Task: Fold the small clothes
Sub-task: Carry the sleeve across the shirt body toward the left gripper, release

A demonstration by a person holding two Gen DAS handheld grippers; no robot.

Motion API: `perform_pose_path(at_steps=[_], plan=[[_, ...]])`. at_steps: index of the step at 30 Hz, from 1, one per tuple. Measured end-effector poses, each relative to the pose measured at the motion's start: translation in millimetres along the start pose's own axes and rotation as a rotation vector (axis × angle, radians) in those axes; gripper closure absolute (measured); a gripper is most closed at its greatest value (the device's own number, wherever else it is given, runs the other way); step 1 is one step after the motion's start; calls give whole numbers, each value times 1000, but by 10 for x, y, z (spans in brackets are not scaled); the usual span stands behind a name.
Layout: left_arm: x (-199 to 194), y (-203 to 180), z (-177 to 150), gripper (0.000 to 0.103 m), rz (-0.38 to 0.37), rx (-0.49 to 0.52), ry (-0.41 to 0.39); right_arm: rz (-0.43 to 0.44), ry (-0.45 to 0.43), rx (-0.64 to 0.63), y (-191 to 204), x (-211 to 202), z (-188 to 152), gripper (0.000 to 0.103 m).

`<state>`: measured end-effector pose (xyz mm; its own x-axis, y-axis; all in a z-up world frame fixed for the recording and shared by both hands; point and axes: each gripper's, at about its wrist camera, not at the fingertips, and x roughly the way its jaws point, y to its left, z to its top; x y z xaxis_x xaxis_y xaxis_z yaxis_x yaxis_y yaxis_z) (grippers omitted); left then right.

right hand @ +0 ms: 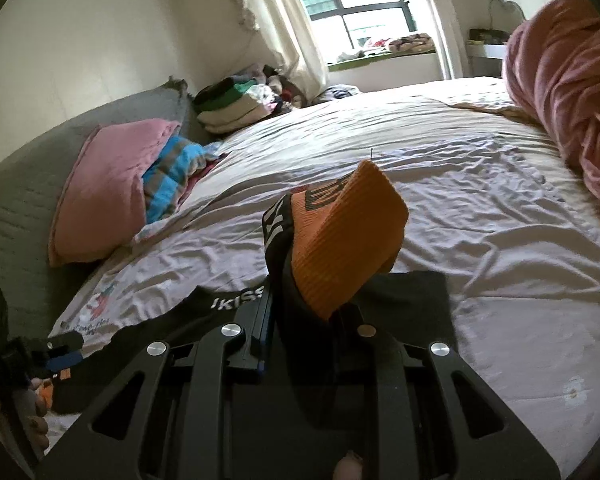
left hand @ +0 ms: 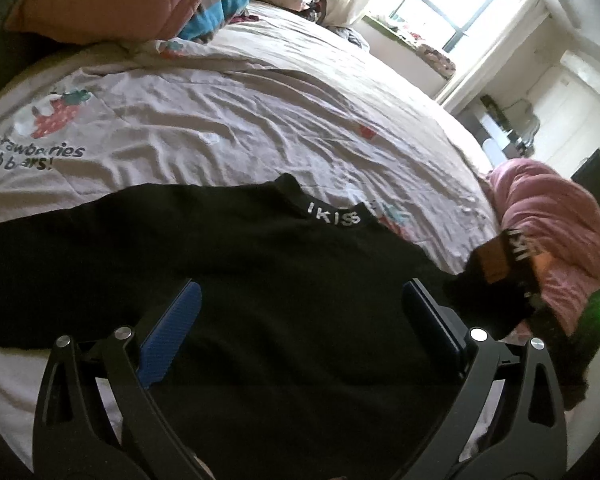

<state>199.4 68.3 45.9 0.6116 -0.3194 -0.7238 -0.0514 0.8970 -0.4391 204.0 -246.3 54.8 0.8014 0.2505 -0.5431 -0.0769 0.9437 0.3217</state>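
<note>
A black garment (left hand: 260,264) with an "IKISS" waistband lies spread across the lower half of the left wrist view, on the wrinkled pale sheet of the bed (left hand: 260,112). The left tongs (left hand: 300,312) stand wide open above it, their blue pads holding nothing. In the right wrist view, the right tongs (right hand: 312,312) are nearly closed, pinching a corner of the cloth at centre frame so that an orange ribbed inner face (right hand: 348,240) and a strip of waistband stand up above the jaws.

The cloth looks light, soft and limp (it droops wherever unsupported), so it should drag and fold easily but will not keep a crease unaided. The thicker waistband and hem edges look like the surest places to pinch.
</note>
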Motion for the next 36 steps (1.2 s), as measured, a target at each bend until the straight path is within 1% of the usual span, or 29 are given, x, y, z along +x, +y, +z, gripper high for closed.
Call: perform_pose_path(at_steps=[5,9,15,16,20,21,22,24,26,27,30,31,33,36], plan=[[-9,69,7,9,-22,-23,5,42,34,-15,240,150,-95,83],[26,172,18,9,-16,-48,4,60,59,-46,442,294,-183,83],[162,418,15,9,0,-109,25,63,99,-97,691,529,-347,83],[194,452,8,9,0,-119,33,60,105,-111,734,572,-388,81],[294,582,-22,9,-34,-164,68,54,141,-148,877,745,-540,79],[318,608,-30,9,-44,-174,75,56,153,-154,902,786,-583,78],[336,619,-37,9,-49,-178,79,61,169,-161,935,828,-625,73],[365,653,-46,9,-72,-192,89,80,193,-179,1000,882,-720,71],[384,675,-53,9,-90,-205,95,109,208,-208,1069,891,-803,60],[396,682,-60,9,-97,-211,98,123,216,-223,1102,885,-839,52],[431,687,-79,9,-93,-217,102,165,238,-277,1208,821,-924,50],[442,692,-88,9,-91,-220,104,177,241,-285,1219,787,-936,47],[475,688,-113,9,-94,-219,114,205,242,-278,1212,697,-942,43],[538,663,-152,12,-117,-218,132,211,233,-242,1087,574,-914,43]])
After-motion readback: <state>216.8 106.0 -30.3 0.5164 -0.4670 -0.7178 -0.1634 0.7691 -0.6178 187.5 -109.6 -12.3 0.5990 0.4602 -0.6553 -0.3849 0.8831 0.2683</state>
